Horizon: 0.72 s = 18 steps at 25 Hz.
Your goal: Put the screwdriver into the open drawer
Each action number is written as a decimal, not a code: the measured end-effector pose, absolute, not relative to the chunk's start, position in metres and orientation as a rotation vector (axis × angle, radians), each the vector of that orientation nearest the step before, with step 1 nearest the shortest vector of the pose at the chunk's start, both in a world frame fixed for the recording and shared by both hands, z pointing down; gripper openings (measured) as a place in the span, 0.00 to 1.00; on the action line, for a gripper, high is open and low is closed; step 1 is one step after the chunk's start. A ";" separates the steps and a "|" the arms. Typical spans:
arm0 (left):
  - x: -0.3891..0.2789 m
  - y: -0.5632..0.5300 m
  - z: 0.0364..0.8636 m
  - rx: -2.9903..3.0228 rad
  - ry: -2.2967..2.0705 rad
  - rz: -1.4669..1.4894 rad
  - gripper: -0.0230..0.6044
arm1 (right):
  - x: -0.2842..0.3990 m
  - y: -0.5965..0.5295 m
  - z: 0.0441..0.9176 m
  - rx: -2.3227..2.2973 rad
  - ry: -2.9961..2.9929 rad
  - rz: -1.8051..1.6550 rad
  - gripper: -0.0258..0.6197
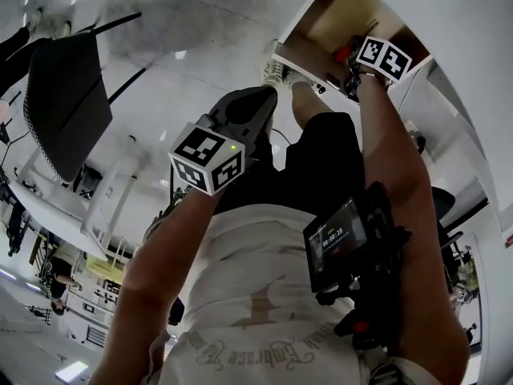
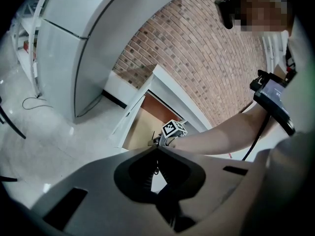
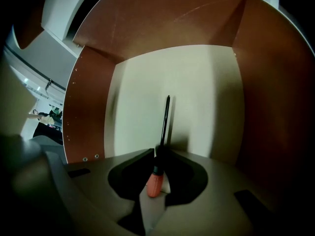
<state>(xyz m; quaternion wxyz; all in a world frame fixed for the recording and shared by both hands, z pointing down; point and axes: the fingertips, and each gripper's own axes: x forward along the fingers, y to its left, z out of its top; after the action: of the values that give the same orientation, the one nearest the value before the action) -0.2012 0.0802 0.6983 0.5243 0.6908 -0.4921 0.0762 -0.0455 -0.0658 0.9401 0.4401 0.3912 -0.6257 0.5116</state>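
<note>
Orange-handled screwdriver (image 3: 153, 185) clamped in hand-held gripper (image 3: 160, 152), over open drawer (image 3: 202, 87)

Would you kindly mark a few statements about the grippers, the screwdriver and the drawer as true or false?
1. The right gripper holds the screwdriver. True.
2. The screwdriver's handle is blue. False: it is orange-red.
3. The drawer is closed. False: it stands open beneath the right gripper.
4. The left gripper holds nothing. True.
5. The screwdriver's shaft points into the drawer. True.
</note>
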 end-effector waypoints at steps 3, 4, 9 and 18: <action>-0.203 0.082 0.697 1.650 -1.182 0.181 0.07 | -0.046 -0.066 0.940 0.977 -1.550 1.271 0.16; -0.203 0.083 0.697 1.650 -1.184 0.180 0.07 | -0.046 -0.066 0.940 0.975 -1.551 1.271 0.17; -0.196 0.083 0.701 1.650 -1.182 0.183 0.07 | -0.041 -0.069 0.943 0.964 -1.558 1.282 0.20; -0.203 0.087 0.681 1.672 -1.178 0.179 0.07 | -0.053 -0.071 0.916 0.966 -1.606 1.318 0.20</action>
<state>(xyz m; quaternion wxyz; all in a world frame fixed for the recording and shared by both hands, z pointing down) -0.2025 0.0866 0.6811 0.5178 0.6966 -0.4909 0.0746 -0.0532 -0.0706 0.9159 0.4126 0.3840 -0.6386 0.5239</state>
